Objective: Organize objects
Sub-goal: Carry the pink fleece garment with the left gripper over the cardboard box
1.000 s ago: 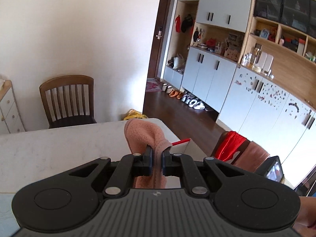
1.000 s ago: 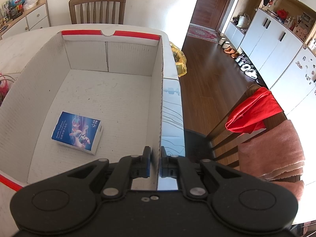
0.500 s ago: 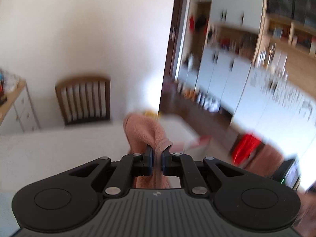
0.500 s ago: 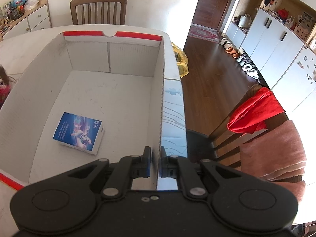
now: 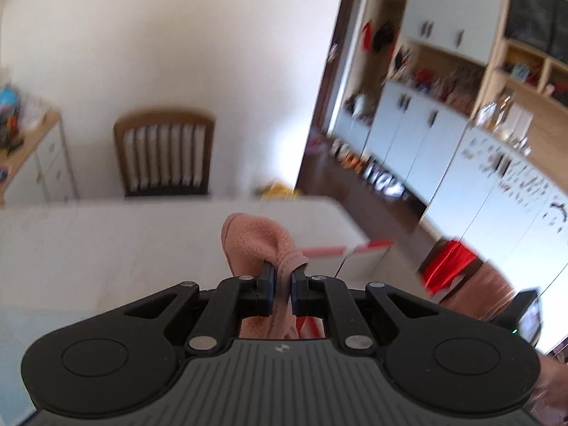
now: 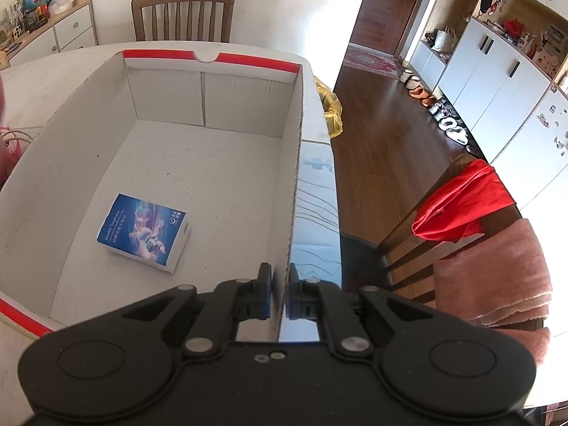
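My left gripper (image 5: 283, 278) is shut on a pink cloth (image 5: 256, 241) and holds it up above the white table (image 5: 106, 241). The corner of the white box with red rim (image 5: 365, 248) shows just past the cloth. My right gripper (image 6: 278, 284) is shut on the right wall of that white cardboard box (image 6: 294, 163). A blue booklet (image 6: 143, 230) lies flat on the box floor, left of the gripper. The rest of the box floor is bare.
A wooden chair (image 6: 183, 14) stands behind the table. A chair with red cloth (image 6: 461, 206) and a pink towel (image 6: 497, 277) stands to the right. A yellow bag (image 6: 332, 106) lies past the table edge. A pink item (image 6: 9, 149) sits left of the box.
The left gripper has swung, with the view turning left and down; it still holds the pink cloth. The right gripper stays on the box wall, shifted only slightly.
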`<state>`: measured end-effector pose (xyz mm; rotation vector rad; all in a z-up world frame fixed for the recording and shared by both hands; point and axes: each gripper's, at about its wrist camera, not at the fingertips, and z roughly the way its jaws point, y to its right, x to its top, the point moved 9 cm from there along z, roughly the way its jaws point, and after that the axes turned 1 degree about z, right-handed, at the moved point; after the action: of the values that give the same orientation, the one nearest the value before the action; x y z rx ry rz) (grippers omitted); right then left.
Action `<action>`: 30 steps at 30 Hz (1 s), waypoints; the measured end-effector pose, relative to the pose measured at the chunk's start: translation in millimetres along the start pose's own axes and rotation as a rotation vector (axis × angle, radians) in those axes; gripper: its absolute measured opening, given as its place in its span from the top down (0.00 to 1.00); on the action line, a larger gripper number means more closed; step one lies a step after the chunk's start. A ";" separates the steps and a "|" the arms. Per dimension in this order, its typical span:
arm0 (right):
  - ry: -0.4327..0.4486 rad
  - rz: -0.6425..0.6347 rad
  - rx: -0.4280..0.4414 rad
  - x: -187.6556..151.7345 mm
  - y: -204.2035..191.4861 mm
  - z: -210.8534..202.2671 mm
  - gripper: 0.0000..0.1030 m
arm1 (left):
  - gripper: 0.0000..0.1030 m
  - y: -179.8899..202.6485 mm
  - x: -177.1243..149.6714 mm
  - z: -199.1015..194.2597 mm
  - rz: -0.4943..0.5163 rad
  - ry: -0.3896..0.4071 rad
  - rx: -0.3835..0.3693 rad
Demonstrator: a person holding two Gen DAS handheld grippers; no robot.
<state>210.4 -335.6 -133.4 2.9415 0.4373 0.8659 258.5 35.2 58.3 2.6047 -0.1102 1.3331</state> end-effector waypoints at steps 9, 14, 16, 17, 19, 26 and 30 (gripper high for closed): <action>0.001 0.003 0.004 -1.7 0.5 -1.0 0.94 | 0.92 35.4 50.1 1.5 0.047 0.053 -0.070; 0.002 -0.007 0.003 -1.9 1.6 -1.1 0.94 | 0.92 62.7 59.8 24.5 0.070 0.019 -0.114; 0.001 -0.008 0.006 -2.1 1.9 -1.2 0.94 | 0.92 74.8 62.6 34.2 0.075 0.005 -0.135; 0.000 -0.008 0.007 -2.0 1.6 -1.1 0.94 | 0.92 81.7 62.6 38.5 0.085 0.003 -0.142; 0.000 -0.009 0.009 -2.4 1.5 -1.2 0.94 | 0.92 97.4 64.2 48.2 0.100 -0.002 -0.165; 0.000 -0.014 0.017 -2.5 1.1 -1.4 0.94 | 0.92 146.2 52.9 93.6 0.164 -0.043 -0.205; 0.000 -0.017 0.021 -2.3 1.5 -1.1 0.94 | 0.92 165.8 32.0 126.4 0.225 -0.076 -0.191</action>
<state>208.3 -337.7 -133.4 2.9528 0.4733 0.8644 350.6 -153.5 38.0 2.5375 -0.5301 1.2227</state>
